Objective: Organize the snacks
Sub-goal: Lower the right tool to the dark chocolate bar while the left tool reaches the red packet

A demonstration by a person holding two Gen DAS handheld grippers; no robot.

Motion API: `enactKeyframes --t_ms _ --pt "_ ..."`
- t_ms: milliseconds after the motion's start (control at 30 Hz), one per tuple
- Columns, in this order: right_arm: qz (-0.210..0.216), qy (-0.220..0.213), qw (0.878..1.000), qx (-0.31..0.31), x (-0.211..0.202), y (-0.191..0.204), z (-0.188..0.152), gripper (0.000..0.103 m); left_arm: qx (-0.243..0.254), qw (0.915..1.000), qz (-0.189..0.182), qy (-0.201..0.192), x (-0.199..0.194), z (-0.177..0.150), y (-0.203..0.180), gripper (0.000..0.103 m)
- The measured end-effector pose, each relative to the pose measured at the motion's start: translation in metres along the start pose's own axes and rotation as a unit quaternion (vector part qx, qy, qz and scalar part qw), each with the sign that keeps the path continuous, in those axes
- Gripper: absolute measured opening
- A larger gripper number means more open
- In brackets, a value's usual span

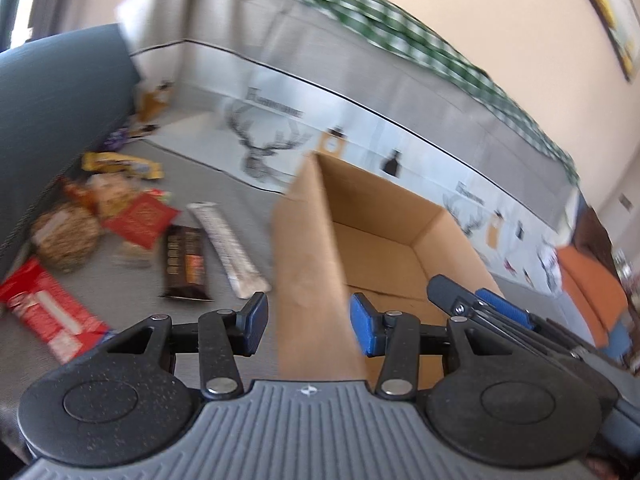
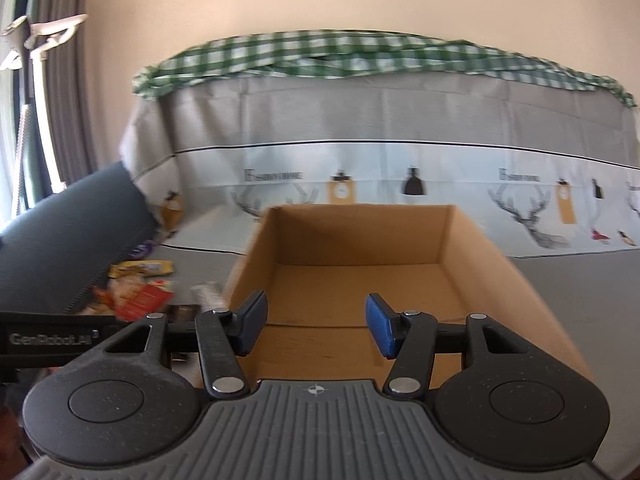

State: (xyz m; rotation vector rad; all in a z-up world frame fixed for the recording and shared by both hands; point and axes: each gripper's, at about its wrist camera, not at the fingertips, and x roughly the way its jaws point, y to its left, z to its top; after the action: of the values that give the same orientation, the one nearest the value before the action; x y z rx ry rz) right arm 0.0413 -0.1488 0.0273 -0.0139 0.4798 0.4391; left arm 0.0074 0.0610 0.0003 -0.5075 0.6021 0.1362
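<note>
An open cardboard box [image 1: 308, 248] stands on a grey surface; its inside [image 2: 360, 280] shows nothing in it. My left gripper [image 1: 308, 322] is open, its jaws either side of the box's left wall. My right gripper [image 2: 316, 324] is open and empty over the box's near edge; it also shows in the left wrist view [image 1: 480, 300]. Left of the box lie snacks: a dark brown bar [image 1: 186, 262], a silver packet [image 1: 230, 248], a red packet [image 1: 48, 312], a red square pack [image 1: 140, 218], a round oat snack [image 1: 66, 238], a yellow bag [image 1: 120, 164].
A dark grey cushion [image 1: 52, 108] borders the snacks on the left. A deer-print cloth [image 2: 360, 176] covers the backrest behind the box, with a green checked cloth [image 2: 340, 56] on top. An orange cushion [image 1: 592, 284] lies at right.
</note>
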Motion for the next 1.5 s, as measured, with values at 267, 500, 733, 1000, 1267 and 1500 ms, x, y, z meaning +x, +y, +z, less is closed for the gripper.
enactKeyframes --t_ms 267,500,733,1000,1267,1500 --pt "0.055 0.004 0.998 -0.022 0.013 0.063 0.001 0.057 -0.063 0.9964 0.040 -0.040 -0.011 0.001 0.066 0.050" --pt "0.086 0.021 0.995 -0.036 0.035 0.108 -0.004 0.057 -0.140 0.9850 0.097 -0.030 0.002 -0.007 0.118 0.050" --pt "0.093 0.045 0.993 -0.048 0.072 0.133 -0.011 0.057 -0.137 0.9718 0.187 -0.040 0.006 -0.011 0.127 0.057" --pt "0.087 0.082 0.992 -0.041 0.117 0.143 -0.019 0.061 -0.144 0.9587 0.242 -0.040 0.012 -0.013 0.137 0.062" --pt "0.061 0.138 0.988 -0.036 0.177 0.156 -0.040 0.068 -0.150 0.9521 0.265 -0.030 0.017 -0.013 0.146 0.069" --pt "0.032 0.187 0.981 -0.046 0.214 0.161 -0.061 0.070 -0.144 0.9515 0.272 -0.004 0.028 -0.015 0.152 0.070"
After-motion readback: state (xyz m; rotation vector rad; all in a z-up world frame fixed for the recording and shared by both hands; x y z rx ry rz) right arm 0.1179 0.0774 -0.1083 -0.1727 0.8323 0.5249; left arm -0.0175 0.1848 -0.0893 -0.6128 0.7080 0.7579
